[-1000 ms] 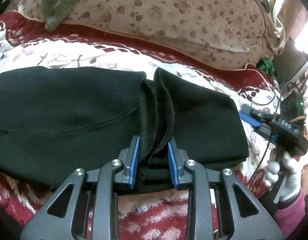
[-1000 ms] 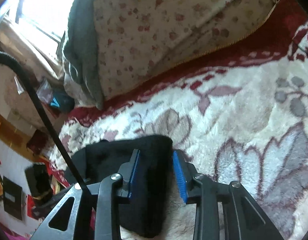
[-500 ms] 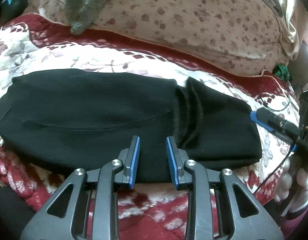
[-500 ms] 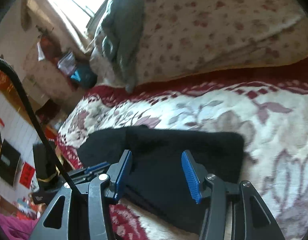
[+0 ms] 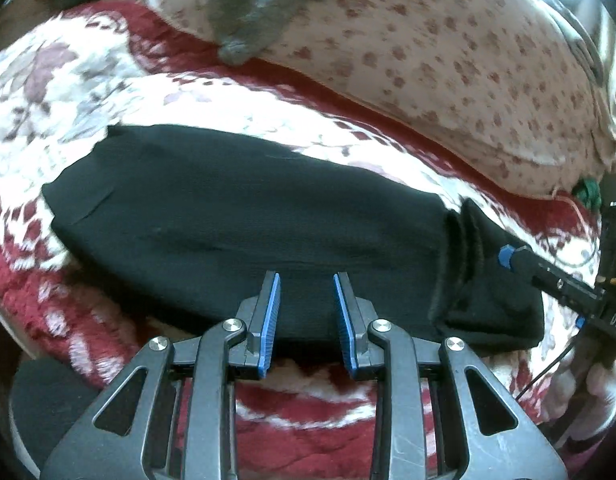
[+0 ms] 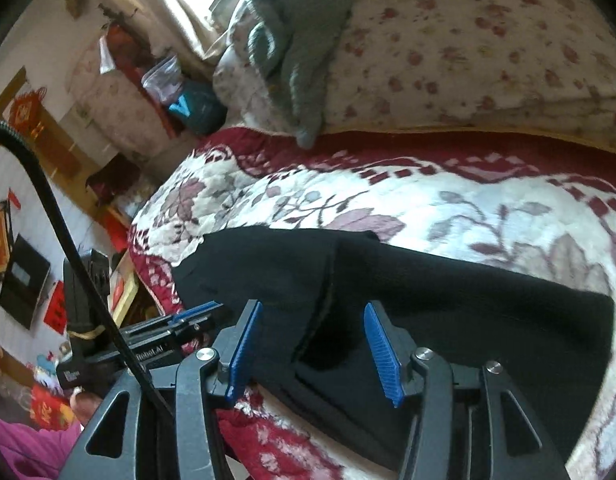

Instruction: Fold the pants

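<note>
Currently both grippers sit at the near edge of the bed, nothing pinched. Left gripper [image 5: 307, 312]: fingers spread, hanging just at the near hem of the black pants [image 5: 248, 216], empty gap between the blue pads [image 5: 270, 320]. Right gripper [image 6: 314, 354]: fingers spread wider, straddling a folded-over layer of the pants [image 6: 448, 292] without clamping it. Pants lie flat, lengthwise across the red-and-white floral blanket [image 6: 428, 200], one end doubled over. Behind them, a flower-print quilt [image 5: 448, 64] is piled along the far side, with a grey garment [image 6: 296, 44] draped on it.
</note>
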Demonstrator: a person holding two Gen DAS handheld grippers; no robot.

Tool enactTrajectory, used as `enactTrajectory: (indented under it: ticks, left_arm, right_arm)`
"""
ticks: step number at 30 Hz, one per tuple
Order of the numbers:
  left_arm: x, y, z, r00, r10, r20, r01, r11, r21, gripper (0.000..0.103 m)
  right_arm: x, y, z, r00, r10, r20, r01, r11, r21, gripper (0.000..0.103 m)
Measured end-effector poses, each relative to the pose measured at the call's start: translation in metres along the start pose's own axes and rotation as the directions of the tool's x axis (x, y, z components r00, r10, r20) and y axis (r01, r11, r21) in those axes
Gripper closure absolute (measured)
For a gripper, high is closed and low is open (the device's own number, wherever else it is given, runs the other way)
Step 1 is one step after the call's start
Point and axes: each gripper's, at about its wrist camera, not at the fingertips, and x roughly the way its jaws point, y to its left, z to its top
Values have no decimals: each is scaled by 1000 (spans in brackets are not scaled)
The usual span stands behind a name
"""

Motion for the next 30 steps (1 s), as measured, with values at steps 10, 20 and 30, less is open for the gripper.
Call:
enactTrajectory:
  ticks: [10, 20, 30]
  left_arm:
    - [-22, 83, -2, 997, -38, 66, 57, 949, -310, 62]
    - [-42, 125, -14, 986, -91, 141, 149, 864, -481, 32]
    - [-12, 139, -2, 991, -84, 104, 126, 850, -512, 30]
  right_arm:
    - [82, 59, 46, 989, 49, -137, -80, 970, -231, 51]
    - [194, 134, 81, 952, 39, -305, -173, 887, -427, 40]
    - [278, 165, 91, 887, -61, -459, -225, 809, -543, 39]
